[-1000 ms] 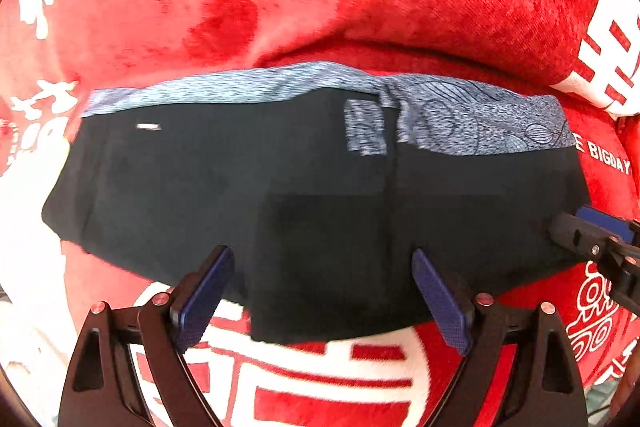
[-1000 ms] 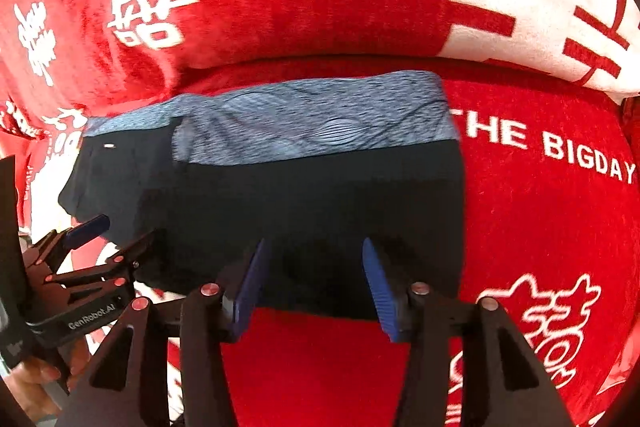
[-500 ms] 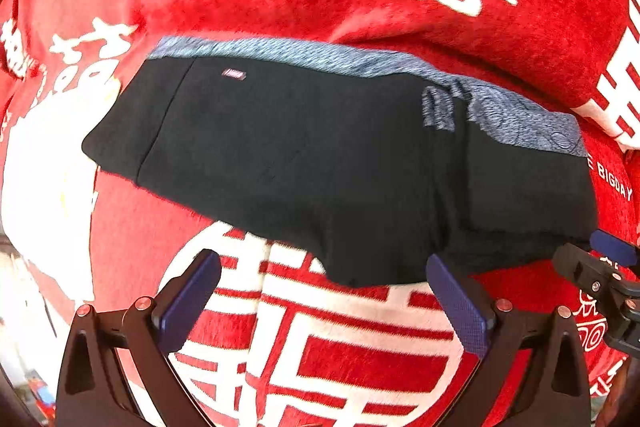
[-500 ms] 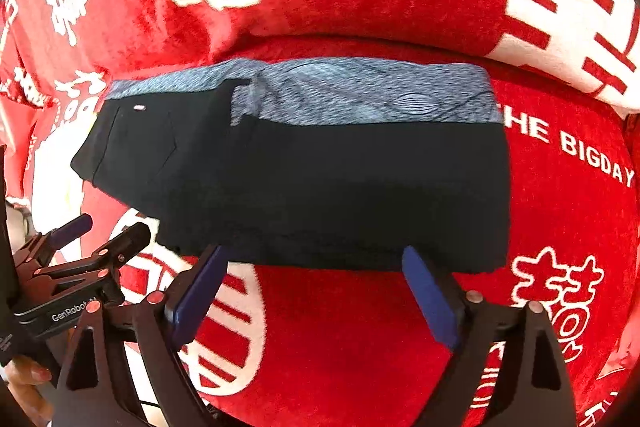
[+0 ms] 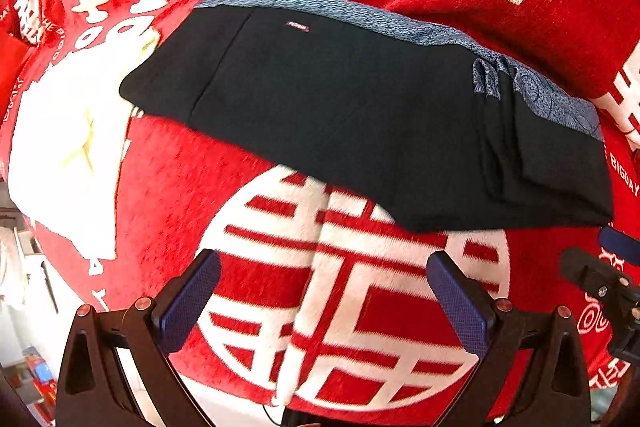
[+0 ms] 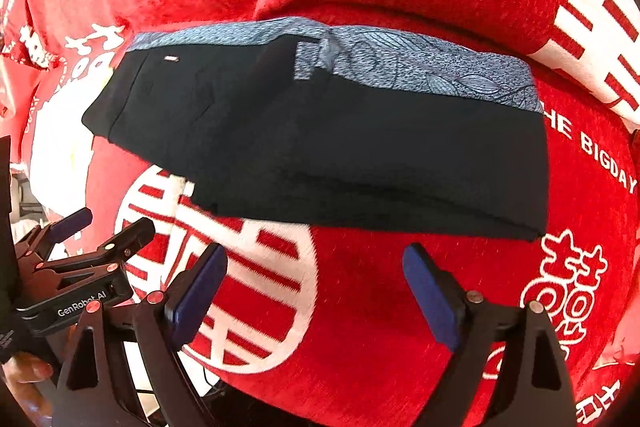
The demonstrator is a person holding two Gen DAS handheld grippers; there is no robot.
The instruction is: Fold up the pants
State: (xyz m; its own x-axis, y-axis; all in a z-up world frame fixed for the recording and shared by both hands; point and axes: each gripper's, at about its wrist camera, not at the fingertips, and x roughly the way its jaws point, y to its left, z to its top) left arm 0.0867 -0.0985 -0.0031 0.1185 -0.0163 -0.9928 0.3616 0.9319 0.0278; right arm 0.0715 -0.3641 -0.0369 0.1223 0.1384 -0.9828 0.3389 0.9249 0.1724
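Both tongs wide apart and empty, left tongs [image 5: 322,291] and right tongs [image 6: 314,281] each hanging over bare red blanket [image 6: 360,307] with nothing between the pads. Just been opening too, and no cloth in either gap. Looks like a let-go: jaws spread so the fabric drops clean without snagging.

Pants [image 6: 320,143] lying flat in a folded dark bundle, just past the fingertips of both tongs, ahead of them and not touching. Patterned grey-blue waistband [image 6: 400,67] along the far edge, away from the tongs. From the left view, pants [image 5: 360,115] sitting ahead and off to the right, stacked layers showing at that end. Probably folded enough, maybe one more fold left, hard to say.
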